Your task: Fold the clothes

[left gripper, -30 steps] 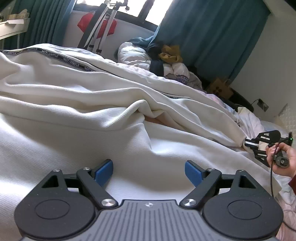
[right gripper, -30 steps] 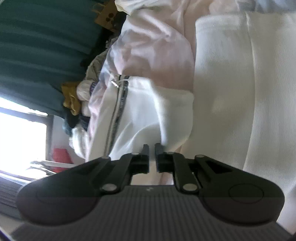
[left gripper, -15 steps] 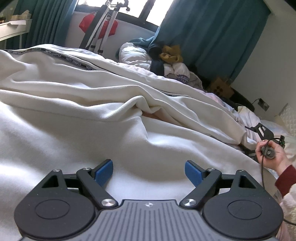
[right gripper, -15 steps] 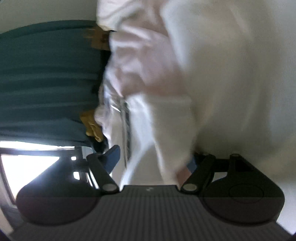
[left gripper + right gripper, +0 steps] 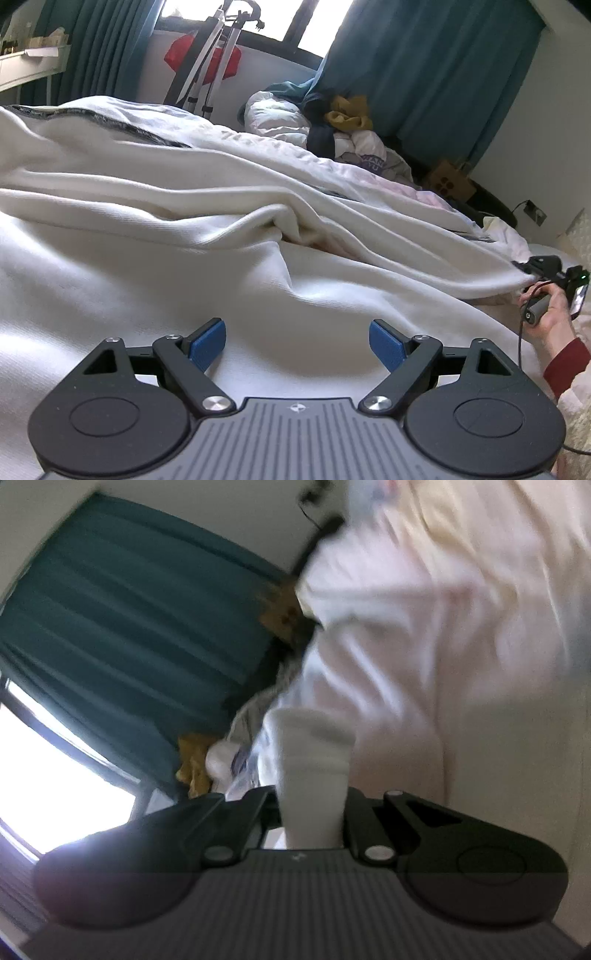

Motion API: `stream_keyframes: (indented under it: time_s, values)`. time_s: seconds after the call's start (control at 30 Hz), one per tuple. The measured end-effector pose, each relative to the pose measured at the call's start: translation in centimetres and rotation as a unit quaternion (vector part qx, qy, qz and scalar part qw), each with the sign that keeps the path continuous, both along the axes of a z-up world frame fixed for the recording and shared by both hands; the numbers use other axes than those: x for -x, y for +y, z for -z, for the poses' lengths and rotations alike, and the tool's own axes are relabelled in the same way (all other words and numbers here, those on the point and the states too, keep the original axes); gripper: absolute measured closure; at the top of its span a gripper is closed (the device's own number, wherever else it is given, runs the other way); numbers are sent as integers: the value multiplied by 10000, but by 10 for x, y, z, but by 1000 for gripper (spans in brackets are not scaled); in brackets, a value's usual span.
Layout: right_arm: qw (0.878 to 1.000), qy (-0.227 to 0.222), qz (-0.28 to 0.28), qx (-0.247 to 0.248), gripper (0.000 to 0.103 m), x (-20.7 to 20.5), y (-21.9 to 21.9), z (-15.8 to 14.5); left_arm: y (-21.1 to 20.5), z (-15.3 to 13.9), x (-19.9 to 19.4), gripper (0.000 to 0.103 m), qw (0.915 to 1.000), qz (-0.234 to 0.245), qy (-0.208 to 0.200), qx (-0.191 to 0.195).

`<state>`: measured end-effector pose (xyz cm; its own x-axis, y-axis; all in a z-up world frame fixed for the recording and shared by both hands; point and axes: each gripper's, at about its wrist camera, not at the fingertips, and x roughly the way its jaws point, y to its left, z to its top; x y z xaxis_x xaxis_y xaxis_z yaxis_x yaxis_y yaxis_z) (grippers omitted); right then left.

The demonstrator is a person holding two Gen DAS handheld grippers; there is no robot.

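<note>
A large white ribbed garment (image 5: 155, 236), with a dark printed band along one edge, is spread in loose folds across the bed, filling most of the left wrist view. The left claw (image 5: 297, 341) is held wide open just above the near part of the cloth, its blue pads (image 5: 207, 341) apart and nothing gripped between them. At the far right edge of the bed, the right claw (image 5: 526, 271) is seen in a person's hand (image 5: 546, 310), a red cuff showing at the wrist, and a stretched corner of the garment is drawn up to its tip. In the blurred right wrist view, a bunched strip of white ribbed cloth (image 5: 314, 775) is seen pinched between the right claw's jaws, which have just been closing onto it. Behind the bed, a heap of other clothes (image 5: 332, 125) is piled beneath teal curtains (image 5: 424, 74), with a cardboard box (image 5: 448, 182) nearby on the floor.
</note>
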<state>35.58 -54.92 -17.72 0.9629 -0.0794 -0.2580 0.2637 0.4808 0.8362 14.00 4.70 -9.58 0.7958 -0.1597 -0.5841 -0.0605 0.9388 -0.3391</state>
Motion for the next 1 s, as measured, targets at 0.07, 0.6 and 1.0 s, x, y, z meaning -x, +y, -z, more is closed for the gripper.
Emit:
stream_keyframes:
  time_s: [0.07, 0.6, 1.0]
  values:
    - [9992, 143, 149, 342, 97, -1, -4, -1, -1, 0, -1, 17, 10000, 17, 44, -9]
    - [9788, 1445, -231, 1433, 33, 25, 18, -20, 1, -24, 11, 17, 9998, 9, -189, -29]
    - [9599, 1344, -1333, 2069, 29, 134, 57, -81, 36, -66, 69, 17, 9976, -482, -242, 436]
